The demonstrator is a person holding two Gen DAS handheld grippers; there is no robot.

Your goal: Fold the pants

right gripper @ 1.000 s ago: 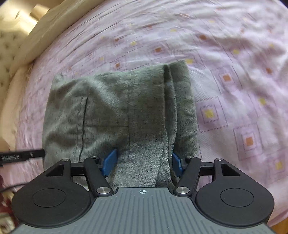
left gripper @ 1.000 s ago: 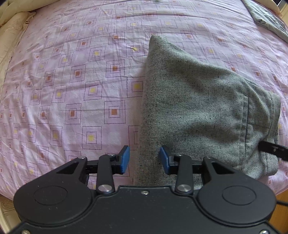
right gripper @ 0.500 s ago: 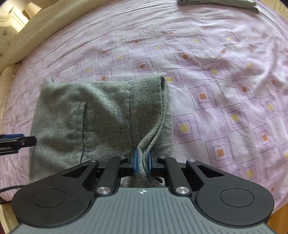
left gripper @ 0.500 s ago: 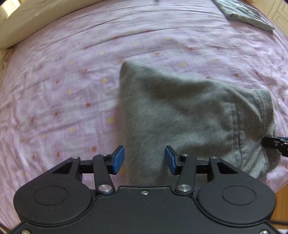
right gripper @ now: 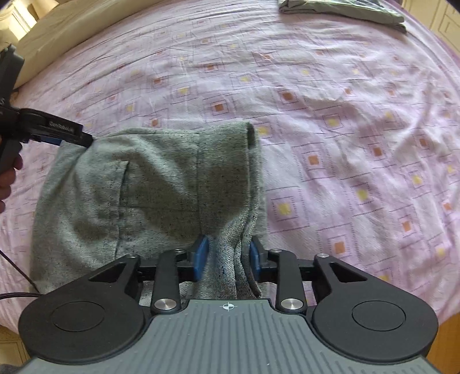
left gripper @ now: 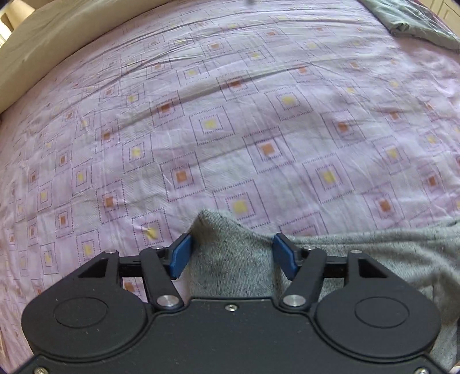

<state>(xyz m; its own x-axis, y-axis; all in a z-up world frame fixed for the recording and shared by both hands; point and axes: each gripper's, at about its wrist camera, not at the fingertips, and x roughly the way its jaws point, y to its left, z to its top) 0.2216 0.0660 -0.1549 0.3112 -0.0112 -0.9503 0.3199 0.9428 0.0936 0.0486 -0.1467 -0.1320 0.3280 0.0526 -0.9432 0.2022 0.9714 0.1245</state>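
Note:
The grey pants (right gripper: 149,190) lie folded in a thick rectangle on the pink patterned bed sheet (right gripper: 330,149). My right gripper (right gripper: 228,254) is open, its blue pads astride the near right edge of the pants, with cloth bunched between them. My left gripper (left gripper: 233,254) is open, its blue pads either side of a raised corner of the pants (left gripper: 230,259). In the right wrist view the left gripper (right gripper: 51,132) shows at the pants' far left corner.
A second folded grey-green garment (right gripper: 342,10) lies at the far right of the bed, also in the left wrist view (left gripper: 417,21). A beige pillow (left gripper: 57,37) lies along the far left. The bed's wooden edge (right gripper: 448,330) is near right.
My right gripper, shut on the pants' edge half a second ago, has opened. My left gripper has moved to the far left corner of the pants, staying open.

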